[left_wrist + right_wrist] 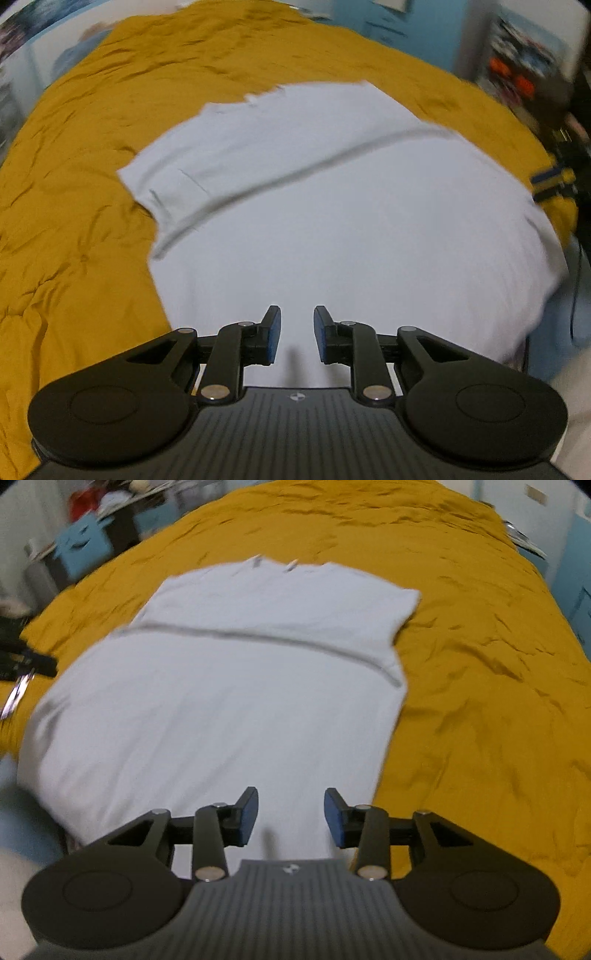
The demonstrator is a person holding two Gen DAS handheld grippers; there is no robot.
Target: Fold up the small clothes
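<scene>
Both claws, the left gripper [297, 334] and the right gripper [290, 818], hung with blue-padded jaws spread and nothing between them. Below them a smooth white shirt [332, 206] lay flat, folded across, on a wrinkled mustard bedspread [92, 184].

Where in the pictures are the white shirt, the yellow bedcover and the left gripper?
white shirt [332, 229]: left wrist view, on its flat middle.
yellow bedcover [480, 686]: right wrist view, on bare wrinkled cloth.
left gripper [297, 332]: left wrist view, between the fingertips.
</scene>
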